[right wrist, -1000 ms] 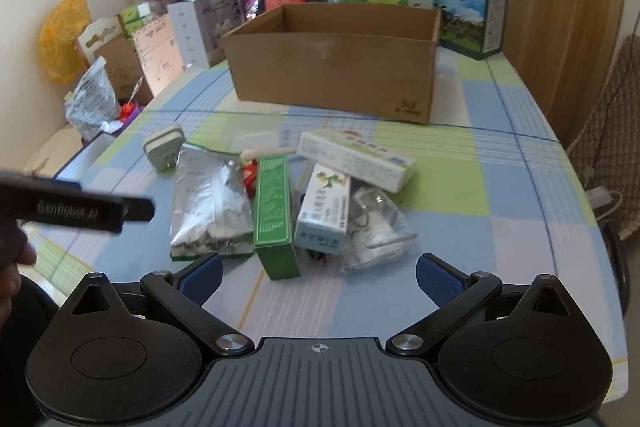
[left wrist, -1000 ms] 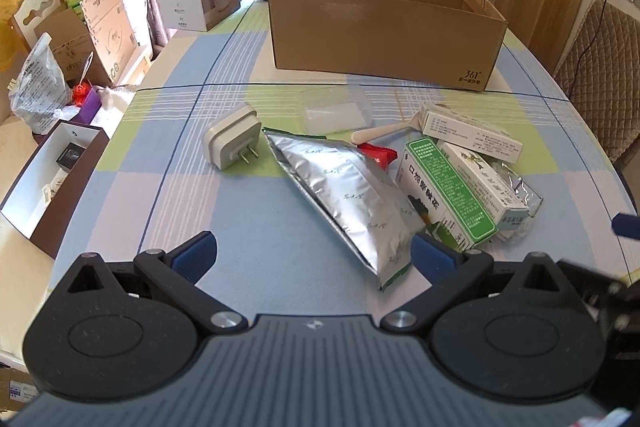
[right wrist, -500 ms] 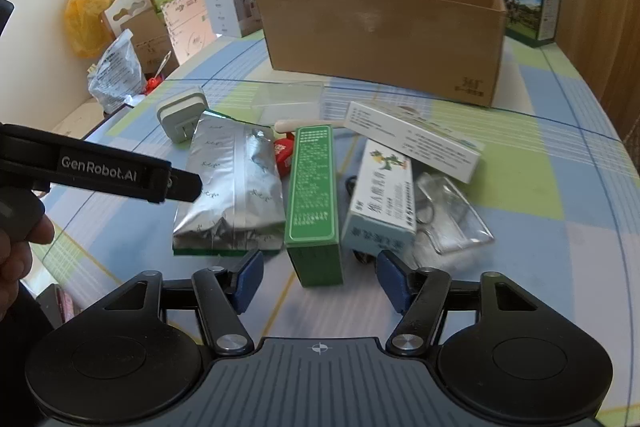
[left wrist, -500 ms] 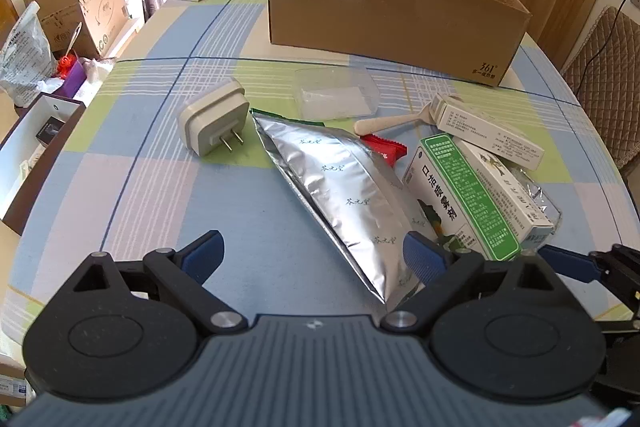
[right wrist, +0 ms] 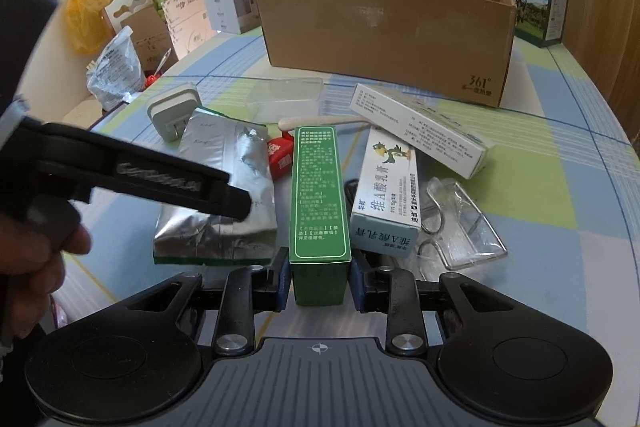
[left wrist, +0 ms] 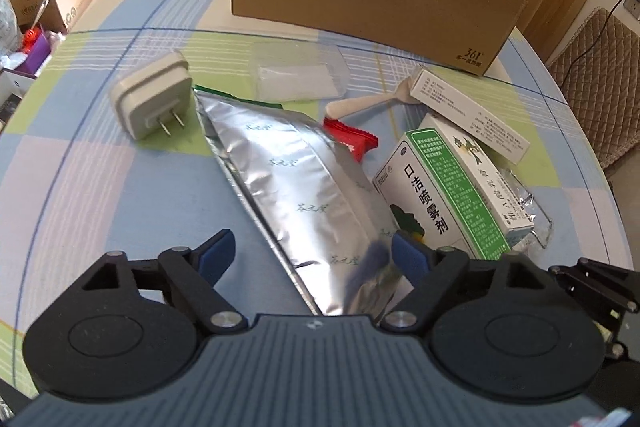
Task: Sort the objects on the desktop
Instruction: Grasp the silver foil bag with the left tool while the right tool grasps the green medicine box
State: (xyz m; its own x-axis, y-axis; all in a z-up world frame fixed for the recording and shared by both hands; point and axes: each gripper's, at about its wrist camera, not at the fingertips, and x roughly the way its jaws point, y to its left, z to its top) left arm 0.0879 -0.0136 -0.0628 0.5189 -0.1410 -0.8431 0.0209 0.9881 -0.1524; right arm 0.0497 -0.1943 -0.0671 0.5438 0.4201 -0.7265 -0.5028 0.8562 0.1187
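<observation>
A loose pile lies on the checked tablecloth. My right gripper (right wrist: pixel 320 279) is shut on the near end of the green box (right wrist: pixel 318 195), one pad against each side. Beside the green box lie a white box with a bird print (right wrist: pixel 384 195) and a silver foil pouch (right wrist: pixel 224 167). My left gripper (left wrist: pixel 312 255) hangs open low over the table, and the near end of the silver foil pouch (left wrist: pixel 304 195) lies between its blue pads without touching them. The green box (left wrist: pixel 440 195) sits just right of that gripper's right finger. A person's hand holds the left gripper (right wrist: pixel 140 175).
An open cardboard box (right wrist: pixel 384 35) stands at the back of the table. A white plug adapter (left wrist: pixel 154 99), a clear plastic bag (left wrist: pixel 296 75), a white spoon (left wrist: pixel 360 103), a red sachet (left wrist: pixel 352 139), a long white box (right wrist: pixel 420 131) and a clear blister pack (right wrist: pixel 460 227) lie around. Cartons crowd the left table edge.
My right gripper has gone from wide open to shut on the green box. My left gripper has moved forward and lower, so the foil pouch's end now lies between its fingers.
</observation>
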